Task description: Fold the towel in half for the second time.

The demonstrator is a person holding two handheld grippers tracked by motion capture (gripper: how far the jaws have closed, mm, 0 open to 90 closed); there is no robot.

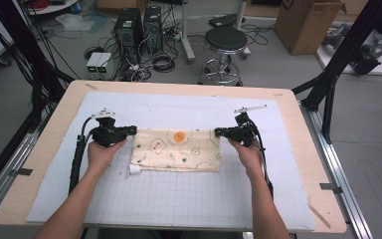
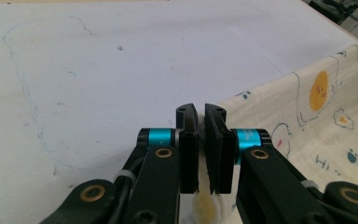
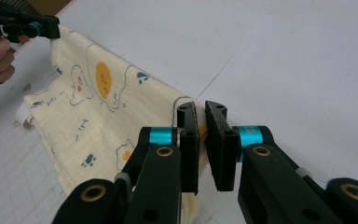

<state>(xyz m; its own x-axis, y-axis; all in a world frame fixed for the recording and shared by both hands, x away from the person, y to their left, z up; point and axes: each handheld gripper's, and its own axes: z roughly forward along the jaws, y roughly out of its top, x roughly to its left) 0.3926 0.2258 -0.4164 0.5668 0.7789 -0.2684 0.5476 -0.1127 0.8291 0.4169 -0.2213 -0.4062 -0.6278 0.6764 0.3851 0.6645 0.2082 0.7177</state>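
Both sets of jaws are nearly closed on fabric: the left gripper [image 1: 128, 131] pinches the upper left corner of the printed cloth [image 1: 176, 150], the right gripper [image 1: 221, 132] its upper right corner. The cloth lies at frame centre on the white mat [image 1: 179, 194]. Judged step: folding or spreading; the next move calls for both corners to travel together.
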